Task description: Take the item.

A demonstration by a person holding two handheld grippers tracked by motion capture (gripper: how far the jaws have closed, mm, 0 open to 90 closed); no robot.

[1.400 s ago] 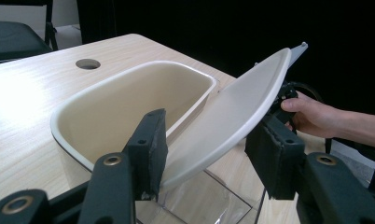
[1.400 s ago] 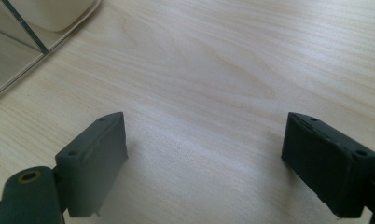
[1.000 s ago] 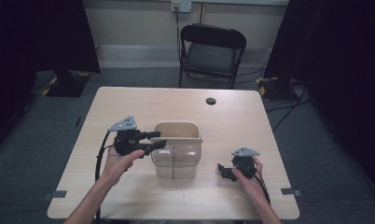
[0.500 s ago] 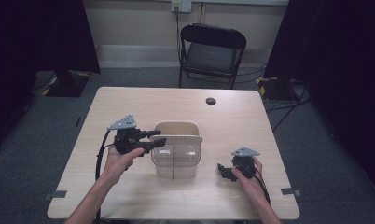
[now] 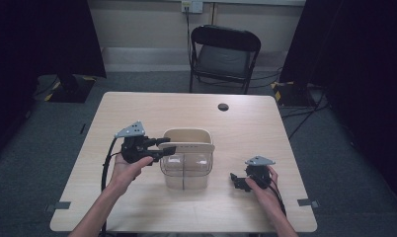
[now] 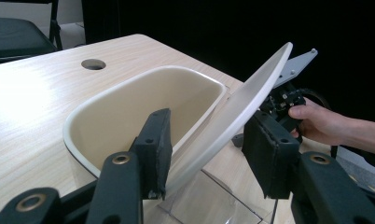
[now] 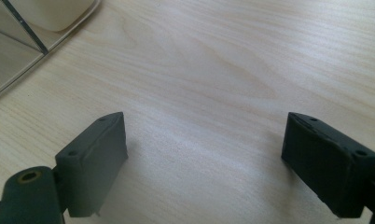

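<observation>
A clear plastic box (image 5: 184, 173) with a cream inner bin (image 6: 129, 107) stands in the middle of the wooden table (image 5: 137, 108). A cream lid (image 6: 244, 100) leans tilted over the bin's near side. My left gripper (image 5: 168, 144) is at the box's left rim, open. The lid's lower edge passes between the jaws of the left gripper (image 6: 209, 149), close to one pad (image 6: 155, 144). My right gripper (image 5: 236, 181) rests low on the table to the right of the box. The right gripper (image 7: 204, 154) is open over bare wood with nothing between its pads.
A dark round hole (image 5: 223, 106) sits in the table's far side. A black folding chair (image 5: 225, 49) stands behind the table. In the left gripper view the person's other hand (image 6: 316, 123) is beyond the lid. Dark curtains flank the room.
</observation>
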